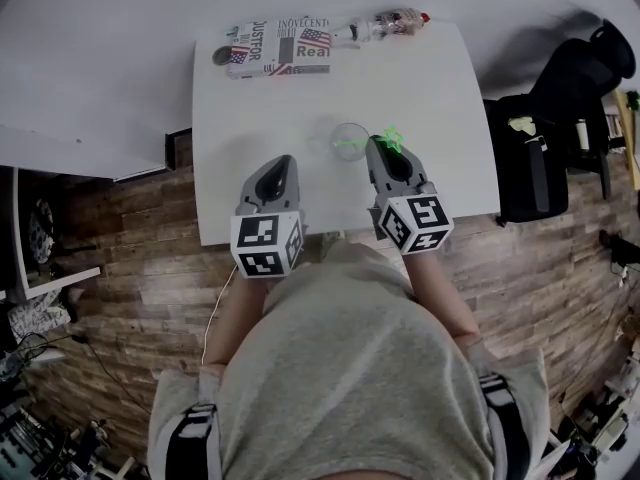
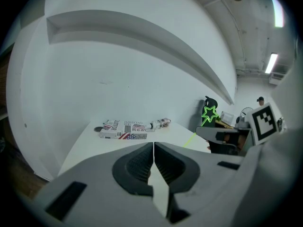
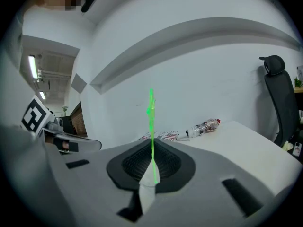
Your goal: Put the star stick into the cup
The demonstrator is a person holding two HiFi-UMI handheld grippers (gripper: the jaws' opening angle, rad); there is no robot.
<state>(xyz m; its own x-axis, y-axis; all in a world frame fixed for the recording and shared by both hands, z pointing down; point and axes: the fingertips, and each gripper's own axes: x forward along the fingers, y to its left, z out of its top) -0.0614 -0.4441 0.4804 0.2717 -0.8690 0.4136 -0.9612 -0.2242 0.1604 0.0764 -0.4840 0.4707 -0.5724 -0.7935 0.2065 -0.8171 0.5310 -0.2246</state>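
Observation:
In the head view a clear cup (image 1: 350, 138) stands near the middle of the white table (image 1: 440, 88). My right gripper (image 1: 380, 148) hovers just right of the cup, shut on the green star stick (image 1: 390, 135), whose star end is level with the cup's rim. In the right gripper view the stick (image 3: 151, 119) rises upright out of the closed pads of that gripper (image 3: 152, 148). My left gripper (image 1: 283, 163) is shut with nothing in it, left of the cup. From the left gripper (image 2: 154, 146) view the star (image 2: 209, 112) shows at the right. The cup is hidden in both gripper views.
A printed box (image 1: 280, 48), a small round lid (image 1: 222, 56) and a lying bottle (image 1: 385, 24) sit along the table's far edge. A black office chair (image 1: 570, 108) stands right of the table. Wooden floor surrounds the table's near edge.

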